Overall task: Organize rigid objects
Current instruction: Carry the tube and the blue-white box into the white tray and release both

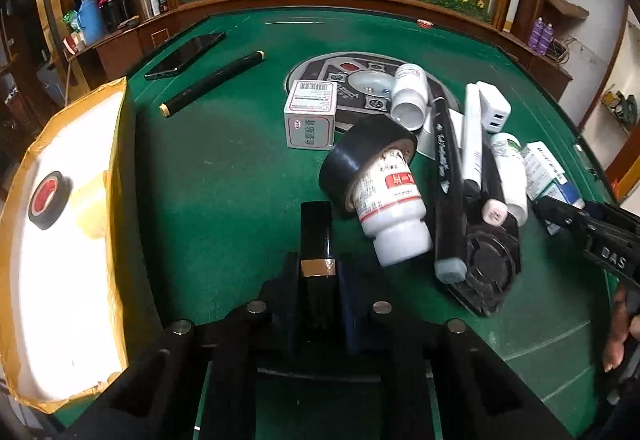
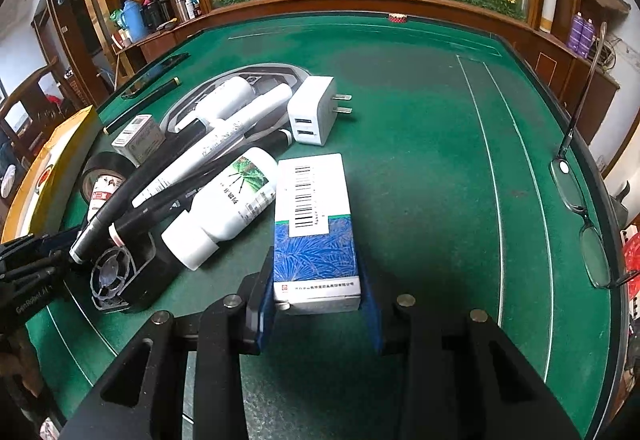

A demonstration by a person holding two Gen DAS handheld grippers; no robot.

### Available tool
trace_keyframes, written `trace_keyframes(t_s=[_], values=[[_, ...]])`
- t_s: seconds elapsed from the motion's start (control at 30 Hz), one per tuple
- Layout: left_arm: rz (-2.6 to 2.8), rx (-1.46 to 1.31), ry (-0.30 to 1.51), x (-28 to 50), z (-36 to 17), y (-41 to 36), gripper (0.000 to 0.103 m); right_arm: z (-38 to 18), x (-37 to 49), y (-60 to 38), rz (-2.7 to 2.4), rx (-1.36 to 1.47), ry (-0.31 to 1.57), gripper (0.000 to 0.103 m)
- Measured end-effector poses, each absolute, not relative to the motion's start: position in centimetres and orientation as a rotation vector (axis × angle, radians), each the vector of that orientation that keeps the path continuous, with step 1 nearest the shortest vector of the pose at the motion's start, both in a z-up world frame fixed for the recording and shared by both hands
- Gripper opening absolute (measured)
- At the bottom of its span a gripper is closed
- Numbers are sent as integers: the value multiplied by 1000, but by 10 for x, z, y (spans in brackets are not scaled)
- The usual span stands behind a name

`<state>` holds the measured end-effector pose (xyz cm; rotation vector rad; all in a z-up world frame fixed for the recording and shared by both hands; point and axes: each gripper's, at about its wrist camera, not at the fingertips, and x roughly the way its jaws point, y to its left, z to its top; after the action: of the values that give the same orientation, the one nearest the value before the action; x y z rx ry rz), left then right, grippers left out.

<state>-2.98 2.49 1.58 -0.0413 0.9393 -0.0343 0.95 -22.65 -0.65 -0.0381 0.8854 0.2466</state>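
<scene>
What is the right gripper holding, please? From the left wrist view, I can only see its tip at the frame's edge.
Observer: The right gripper is closed on a blue-and-white box with a barcode label, held lengthwise between its pads.
Operator: Thank you. Is anything lying further right of that box?
Observer: Yes, a pair of eyeglasses lies near the right edge of the green table.
Operator: Which way do the charger's prongs face?
Observer: The white charger has its prongs pointing right, away from the pile.
</scene>
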Motion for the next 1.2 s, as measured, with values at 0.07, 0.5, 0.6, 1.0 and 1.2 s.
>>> trace_keyframes(t_s=[0.07, 0.5, 0.6, 1.0, 1.2], values=[[-43, -41, 934, -36, 16, 26, 18, -6, 9, -225, 250, -43, 885, 34], [-96, -146, 824, -64, 36, 40, 18, 10, 2, -232, 272, 36, 809, 33], [-96, -165, 794, -66, 44, 46, 18, 18, -1, -234, 278, 61, 765, 33], [-31, -300, 672, -91, 73, 115, 18, 41, -25, -181, 469, 40, 665, 33], [70, -365, 639, -104, 74, 163, 18, 51, -44, -94, 687, -15, 690, 33]])
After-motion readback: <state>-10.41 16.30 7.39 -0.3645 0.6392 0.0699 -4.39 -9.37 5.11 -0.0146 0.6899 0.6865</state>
